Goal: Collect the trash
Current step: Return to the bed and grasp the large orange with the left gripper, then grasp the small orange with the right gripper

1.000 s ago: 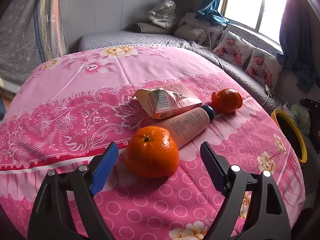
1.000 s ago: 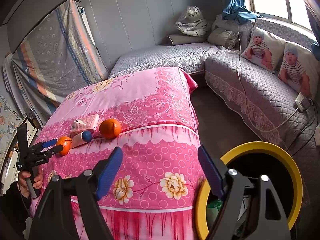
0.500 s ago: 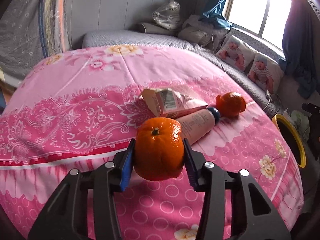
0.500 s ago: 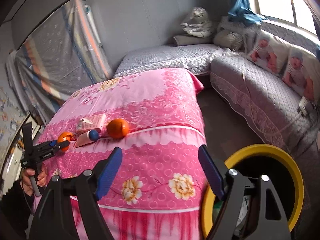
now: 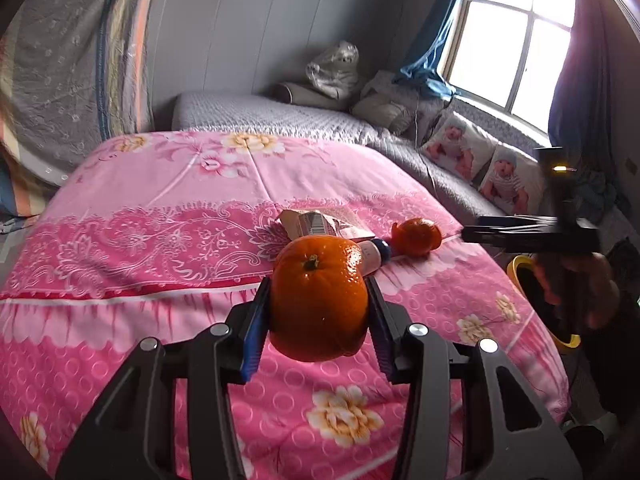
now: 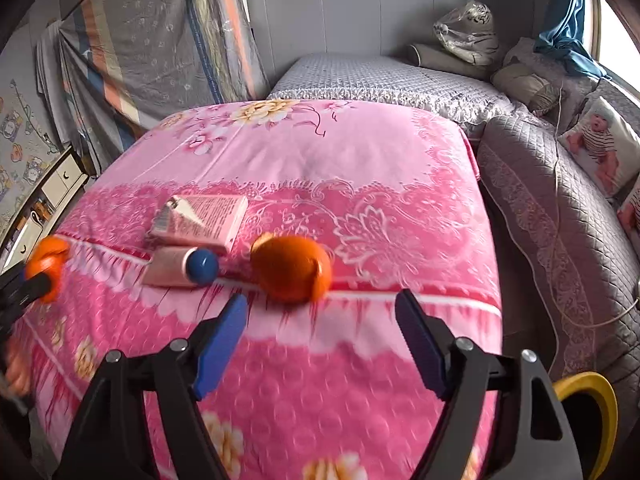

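My left gripper point(image 5: 318, 300) is shut on an orange point(image 5: 319, 298) and holds it above the pink bedspread point(image 5: 160, 240); it also shows at the left edge of the right wrist view point(image 6: 46, 266). A second orange point(image 5: 416, 236) point(image 6: 291, 268), a pink tube with a blue cap point(image 6: 180, 266) and a pink carton point(image 6: 200, 222) lie on the bedspread. My right gripper point(image 6: 320, 316) is open and empty, just short of the second orange, its jaws wide apart. It shows as a dark shape at the right of the left wrist view point(image 5: 528, 234).
A bin with a yellow rim point(image 6: 588, 404) point(image 5: 520, 276) stands on the floor at the table's right side. A grey quilted sofa point(image 6: 560, 216) with baby-print cushions point(image 5: 472, 156) runs along the back and right. A folded mattress point(image 6: 160, 40) leans at the left wall.
My left gripper has lifted the orange off the bedspread. My right gripper has swung from over the yellow bin to the table, close in front of the second orange.
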{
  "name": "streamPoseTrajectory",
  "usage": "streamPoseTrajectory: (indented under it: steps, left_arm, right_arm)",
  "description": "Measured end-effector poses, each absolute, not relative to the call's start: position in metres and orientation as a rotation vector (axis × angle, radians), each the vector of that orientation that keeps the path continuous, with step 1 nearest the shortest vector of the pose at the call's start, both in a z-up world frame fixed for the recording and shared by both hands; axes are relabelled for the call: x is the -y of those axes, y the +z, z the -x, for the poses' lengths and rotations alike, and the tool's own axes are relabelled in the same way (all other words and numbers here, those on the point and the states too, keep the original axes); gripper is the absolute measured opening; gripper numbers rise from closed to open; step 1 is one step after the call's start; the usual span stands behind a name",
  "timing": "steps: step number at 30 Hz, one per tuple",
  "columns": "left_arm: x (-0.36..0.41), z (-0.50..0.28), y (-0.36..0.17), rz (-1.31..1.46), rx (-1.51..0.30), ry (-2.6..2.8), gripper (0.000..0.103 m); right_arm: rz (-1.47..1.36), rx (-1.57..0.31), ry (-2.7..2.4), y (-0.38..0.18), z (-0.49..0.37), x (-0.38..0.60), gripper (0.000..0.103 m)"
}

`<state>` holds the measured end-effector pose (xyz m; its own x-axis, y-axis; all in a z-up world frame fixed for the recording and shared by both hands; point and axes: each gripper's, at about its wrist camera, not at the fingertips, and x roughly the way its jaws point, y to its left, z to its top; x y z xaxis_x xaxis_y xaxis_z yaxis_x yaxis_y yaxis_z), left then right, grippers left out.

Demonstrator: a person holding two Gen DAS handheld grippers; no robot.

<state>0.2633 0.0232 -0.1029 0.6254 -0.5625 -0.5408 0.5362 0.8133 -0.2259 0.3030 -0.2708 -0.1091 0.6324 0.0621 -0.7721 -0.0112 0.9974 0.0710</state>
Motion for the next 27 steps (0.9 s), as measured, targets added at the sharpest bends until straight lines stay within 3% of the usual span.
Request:
streamPoseTrajectory:
  steps: [14,16,27]
  left_arm:
    - [-0.045,-0.241,-0.095,0.135,-0.579,-0.621,0.043]
    - [-0.046,-0.241,-0.095,0.136,-0.580,-0.615,0.043]
    - [-0.046,-0.231,-0.089,0.147,-0.575,-0.579,0.043]
  right_arm:
    - [-0.099,-0.975,0.099,-0.143,-0.365,0.260,0.057]
    - [-0.107,-0.980,0.104,-0.144,-0.367,0.259,0.049]
    - [-0.183,-0.944,0.146,-0.126,-0.341,0.264,0.033]
